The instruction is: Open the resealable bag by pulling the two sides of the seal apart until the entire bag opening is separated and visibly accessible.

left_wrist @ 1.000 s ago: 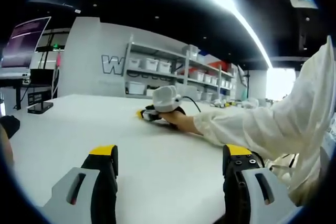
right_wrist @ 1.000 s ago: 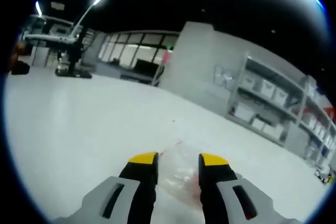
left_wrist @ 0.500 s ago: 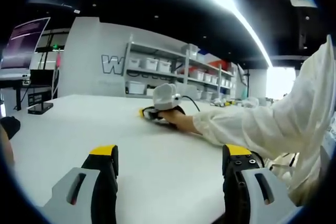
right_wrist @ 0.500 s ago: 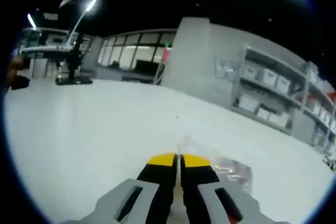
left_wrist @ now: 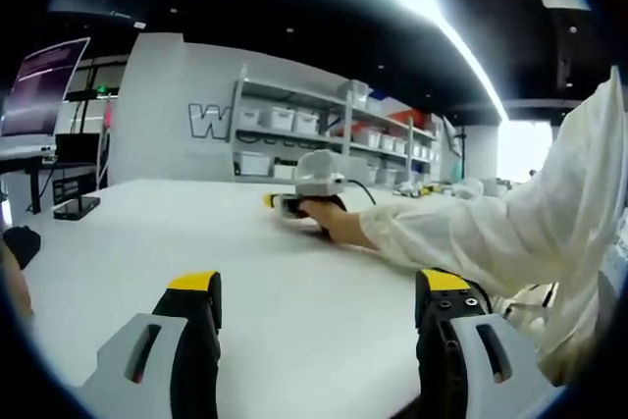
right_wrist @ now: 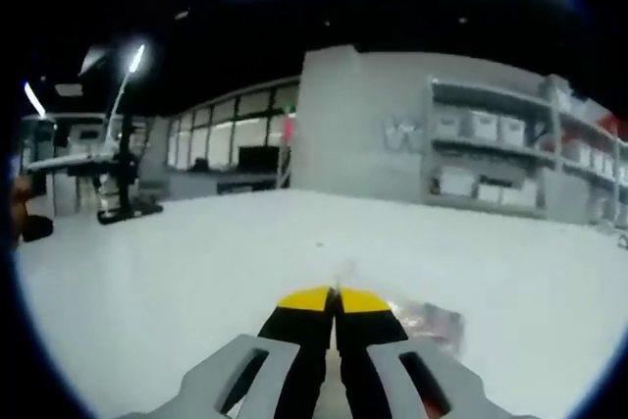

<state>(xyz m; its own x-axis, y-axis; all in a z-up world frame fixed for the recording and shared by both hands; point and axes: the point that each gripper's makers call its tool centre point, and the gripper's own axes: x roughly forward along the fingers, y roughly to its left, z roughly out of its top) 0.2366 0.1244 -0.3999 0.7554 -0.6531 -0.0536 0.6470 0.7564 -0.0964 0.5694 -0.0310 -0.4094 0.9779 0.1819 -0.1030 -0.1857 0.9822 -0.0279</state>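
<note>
Table [left_wrist: 294, 282]: smooth, matte white, flat. Resealable bag [right_wrist: 424, 321]: clear, crinkled plastic with reddish contents, lying on the table directly at the right gripper [right_wrist: 337, 298]. Its 2 yellow-tipped jaws are pressed together; an edge of the bag appears pinched between them. Left gripper [left_wrist: 319, 287]: jaws spread wide, holding nothing, above bare table. White sleeve [left_wrist: 510, 233] reaches across the table toward the right gripper.
</note>
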